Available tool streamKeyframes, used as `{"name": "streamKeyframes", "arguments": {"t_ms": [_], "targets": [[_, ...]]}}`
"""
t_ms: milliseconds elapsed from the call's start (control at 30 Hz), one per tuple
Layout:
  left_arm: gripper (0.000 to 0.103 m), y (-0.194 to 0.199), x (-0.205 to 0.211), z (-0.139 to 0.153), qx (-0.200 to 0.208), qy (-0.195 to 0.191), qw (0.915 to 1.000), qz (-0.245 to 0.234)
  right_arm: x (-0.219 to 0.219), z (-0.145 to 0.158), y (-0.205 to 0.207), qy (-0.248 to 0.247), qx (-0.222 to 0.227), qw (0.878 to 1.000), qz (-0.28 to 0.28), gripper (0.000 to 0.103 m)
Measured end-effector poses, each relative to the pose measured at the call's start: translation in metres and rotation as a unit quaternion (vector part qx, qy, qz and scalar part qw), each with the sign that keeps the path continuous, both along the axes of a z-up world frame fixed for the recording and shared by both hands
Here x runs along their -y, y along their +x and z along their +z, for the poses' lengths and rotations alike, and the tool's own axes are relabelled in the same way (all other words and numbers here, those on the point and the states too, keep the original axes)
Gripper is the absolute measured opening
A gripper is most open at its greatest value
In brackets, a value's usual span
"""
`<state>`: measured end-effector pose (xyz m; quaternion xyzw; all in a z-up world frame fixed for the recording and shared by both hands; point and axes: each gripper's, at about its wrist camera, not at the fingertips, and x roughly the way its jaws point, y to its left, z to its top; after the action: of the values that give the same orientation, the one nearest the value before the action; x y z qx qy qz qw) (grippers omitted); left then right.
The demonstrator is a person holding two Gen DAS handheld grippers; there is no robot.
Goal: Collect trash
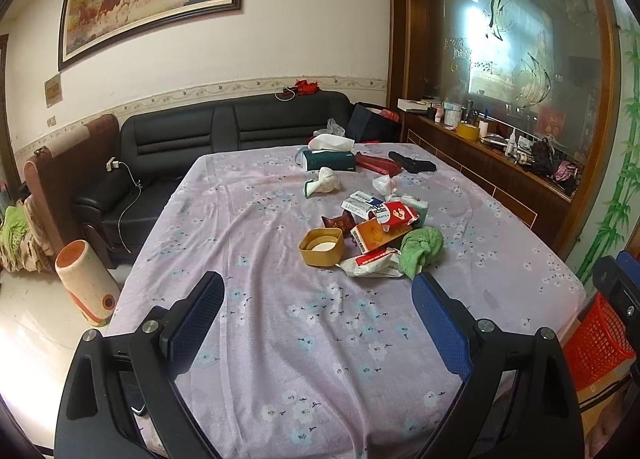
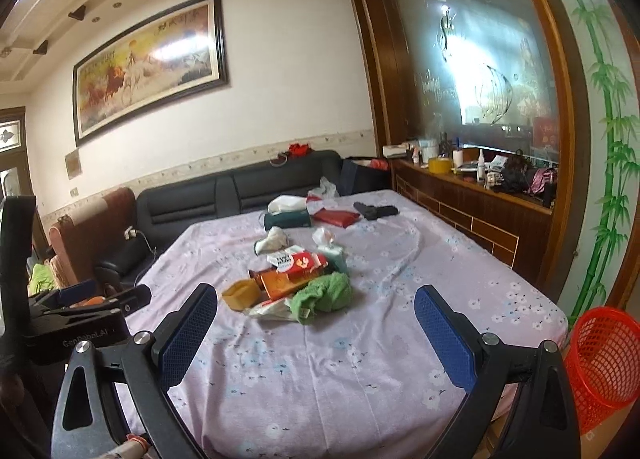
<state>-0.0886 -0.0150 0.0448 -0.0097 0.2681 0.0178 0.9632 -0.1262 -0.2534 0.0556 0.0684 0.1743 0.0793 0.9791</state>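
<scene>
Both tongs, left point(image 1: 318, 315) and right point(image 2: 316, 329), hang released and empty; your trash pile point(image 1: 372, 231) sits mid-desk point(image 1: 280, 339), so take the near-edge wrapper point(image 1: 372, 263) first, toward the red basket point(image 2: 600, 363).

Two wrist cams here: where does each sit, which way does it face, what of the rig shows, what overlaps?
Left wrist: behind the open left gripper, angled down over the table at the trash pile; the right gripper's edge shows far right.
Right wrist: behind the open right gripper, facing the same pile; left gripper at left.
Shared: pile, green cloth, red basket, sofa.
</scene>
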Motion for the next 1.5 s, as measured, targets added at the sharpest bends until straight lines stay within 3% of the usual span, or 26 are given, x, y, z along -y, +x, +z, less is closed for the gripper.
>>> {"name": "streamKeyframes", "arguments": {"t_ms": [267, 500, 633, 1500], "targets": [[0.094, -0.013, -0.001, 0.0, 0.021, 0.006, 0.9998, 0.001, -0.005, 0.001, -0.009, 0.02, -0.01, 1.0, 0.014, 0.101], [0.094, -0.019, 0.0, -0.002, 0.029, 0.026, 0.9992, -0.001, -0.012, 0.005, -0.016, 0.009, -0.004, 1.0, 0.025, 0.101], [0.094, -0.02, -0.005, 0.0, 0.022, 0.006, 0.9997, -0.002, -0.011, 0.005, -0.017, 0.012, -0.003, 1.0, 0.025, 0.101], [0.094, -0.021, -0.006, 0.003, 0.019, 0.006, 0.9998, -0.001, -0.018, 0.009, -0.023, 0.01, 0.008, 0.999, 0.039, 0.101]]}}
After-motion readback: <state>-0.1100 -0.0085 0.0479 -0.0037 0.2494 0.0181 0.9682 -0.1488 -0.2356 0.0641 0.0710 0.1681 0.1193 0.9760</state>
